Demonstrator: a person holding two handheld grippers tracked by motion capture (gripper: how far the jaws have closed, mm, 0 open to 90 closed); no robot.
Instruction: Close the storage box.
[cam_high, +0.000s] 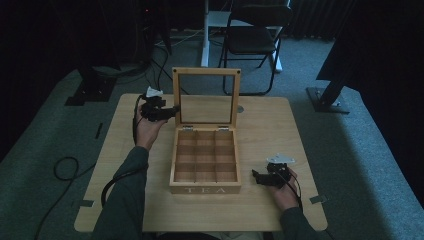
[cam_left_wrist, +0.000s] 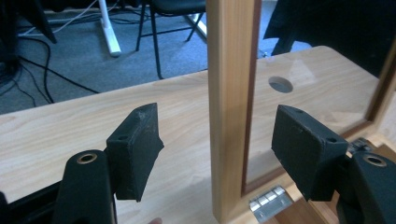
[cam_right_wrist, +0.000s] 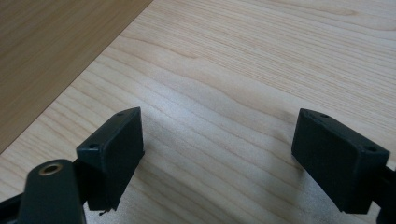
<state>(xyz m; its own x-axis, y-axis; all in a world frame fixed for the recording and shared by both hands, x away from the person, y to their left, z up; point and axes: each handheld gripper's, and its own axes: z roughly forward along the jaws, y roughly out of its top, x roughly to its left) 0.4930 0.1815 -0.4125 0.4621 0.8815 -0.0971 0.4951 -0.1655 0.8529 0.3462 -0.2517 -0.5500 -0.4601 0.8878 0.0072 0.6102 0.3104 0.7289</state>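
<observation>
A wooden tea box (cam_high: 205, 189) marked TEA stands open in the middle of the table, its several compartments bare. Its glass-paned lid (cam_high: 206, 73) stands upright on two hinges. My left gripper (cam_high: 172, 111) is at the lid's left frame post (cam_left_wrist: 229, 107), open, with one pad (cam_left_wrist: 135, 149) on each side of the post and a gap to the wood. My right gripper (cam_high: 257, 176) rests low over the table right of the box, open, with bare tabletop (cam_right_wrist: 224, 116) between its pads and the box wall (cam_right_wrist: 46, 51) to its left.
The light wooden table (cam_high: 270, 125) has a round cable hole (cam_left_wrist: 280, 84) behind the lid. A black folding chair (cam_high: 255, 35) and a white desk leg (cam_high: 205, 35) stand behind the table. Cables lie on the grey carpet at left.
</observation>
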